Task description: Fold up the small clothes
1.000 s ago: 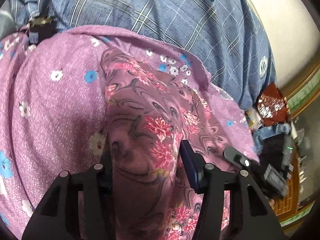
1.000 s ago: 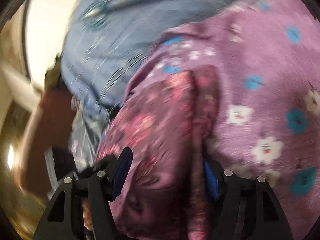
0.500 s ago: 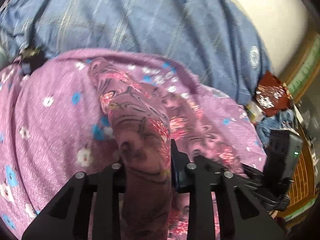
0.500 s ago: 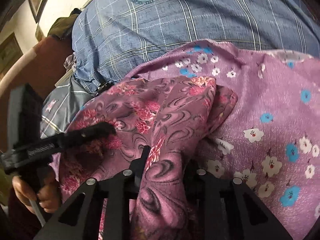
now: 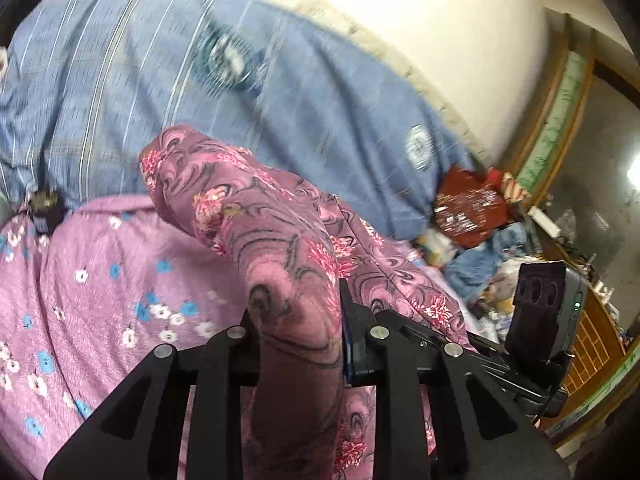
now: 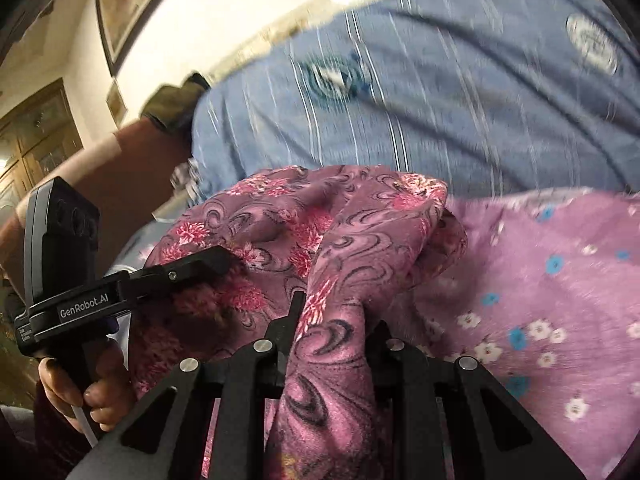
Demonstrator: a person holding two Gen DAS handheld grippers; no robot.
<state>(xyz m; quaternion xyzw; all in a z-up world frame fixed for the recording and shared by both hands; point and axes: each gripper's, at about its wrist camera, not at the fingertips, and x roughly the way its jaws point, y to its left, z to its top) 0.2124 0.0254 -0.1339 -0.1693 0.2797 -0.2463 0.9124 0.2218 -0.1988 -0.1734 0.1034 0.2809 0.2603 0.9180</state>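
Observation:
A mauve garment (image 5: 272,216) printed with pink flowers and dark swirls hangs lifted above a purple flowered sheet (image 5: 100,280). My left gripper (image 5: 298,312) is shut on one bunched fold of it. My right gripper (image 6: 332,320) pinches another fold of the same garment (image 6: 360,220), and its jaws are still closing on the cloth. The garment stretches between the two grippers and sags in the middle. In the right wrist view one finger (image 6: 200,264) of the left gripper presses into the cloth at the left, with a hand (image 6: 100,392) on its handle.
A blue checked quilt (image 5: 200,80) is heaped behind the sheet, against a pale wall. A dark red bag (image 5: 468,212) and mixed clutter lie at the right by a wooden frame. The purple sheet (image 6: 560,280) spreads out to the right in the right wrist view.
Both grippers closed on folds of the garment and rose, lifting it off the sheet. More of the quilt and the wall now shows behind it.

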